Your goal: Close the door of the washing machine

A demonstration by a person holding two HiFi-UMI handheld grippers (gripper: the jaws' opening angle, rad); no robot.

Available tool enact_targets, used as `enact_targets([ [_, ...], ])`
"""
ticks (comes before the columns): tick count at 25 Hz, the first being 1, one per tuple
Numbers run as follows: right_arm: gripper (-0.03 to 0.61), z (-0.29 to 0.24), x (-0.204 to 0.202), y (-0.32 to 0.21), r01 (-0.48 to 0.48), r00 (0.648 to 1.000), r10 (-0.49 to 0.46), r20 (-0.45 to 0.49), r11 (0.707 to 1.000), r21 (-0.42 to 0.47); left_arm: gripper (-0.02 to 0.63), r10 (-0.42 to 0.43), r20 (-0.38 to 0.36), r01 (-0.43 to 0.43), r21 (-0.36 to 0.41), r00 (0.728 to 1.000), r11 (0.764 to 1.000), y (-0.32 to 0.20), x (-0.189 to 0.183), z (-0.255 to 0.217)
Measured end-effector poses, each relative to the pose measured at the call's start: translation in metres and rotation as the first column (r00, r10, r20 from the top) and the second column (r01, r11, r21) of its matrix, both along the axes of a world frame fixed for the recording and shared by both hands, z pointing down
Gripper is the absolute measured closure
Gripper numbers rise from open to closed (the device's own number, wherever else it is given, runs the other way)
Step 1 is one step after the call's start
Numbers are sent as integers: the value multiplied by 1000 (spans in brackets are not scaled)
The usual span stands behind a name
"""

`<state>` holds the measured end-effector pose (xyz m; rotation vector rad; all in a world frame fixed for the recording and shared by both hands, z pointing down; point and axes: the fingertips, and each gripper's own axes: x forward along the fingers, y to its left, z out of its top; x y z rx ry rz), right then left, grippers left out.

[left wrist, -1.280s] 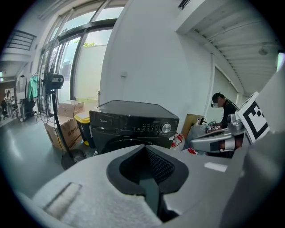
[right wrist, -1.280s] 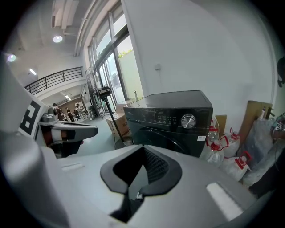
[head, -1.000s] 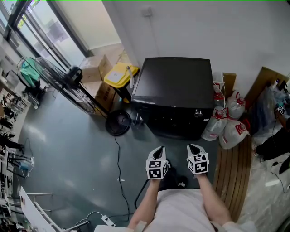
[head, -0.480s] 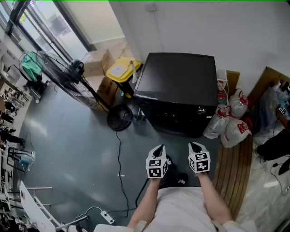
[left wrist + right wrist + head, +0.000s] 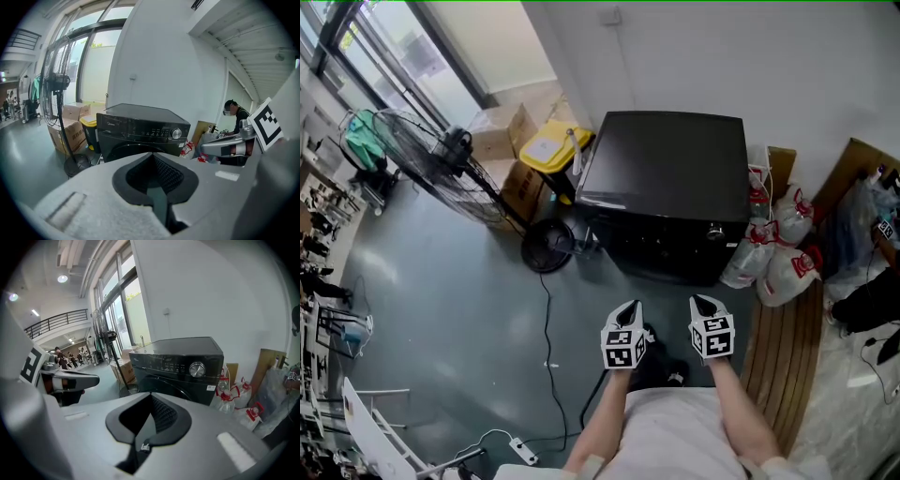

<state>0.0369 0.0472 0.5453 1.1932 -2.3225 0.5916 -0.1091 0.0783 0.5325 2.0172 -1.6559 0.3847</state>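
A black front-loading washing machine (image 5: 666,192) stands against the white wall ahead of me, also seen in the left gripper view (image 5: 140,131) and the right gripper view (image 5: 180,366). Its round door (image 5: 123,151) lies flush with the front, below the control panel and silver dial (image 5: 197,369). My left gripper (image 5: 628,310) and right gripper (image 5: 704,306) are held side by side in front of my body, a step short of the machine. Both are shut with nothing between the jaws.
A standing fan (image 5: 427,159) with its round base (image 5: 547,251), cardboard boxes (image 5: 502,136) and a yellow bin (image 5: 548,150) sit left of the machine. Tied plastic bags (image 5: 773,248) and wooden boards (image 5: 778,347) lie to its right. A cable (image 5: 548,356) runs across the grey floor.
The head view has shifted slightly, so the machine sits a little higher and further right in the picture. Both grippers stay in place and shut.
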Motion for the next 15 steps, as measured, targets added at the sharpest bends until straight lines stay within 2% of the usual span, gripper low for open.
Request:
enact_targets([
  [15,575,2,1,-1,-5,1000,5,1,1000,-2,611,-7,-32,7,14,999,1000,-4,0,-1],
])
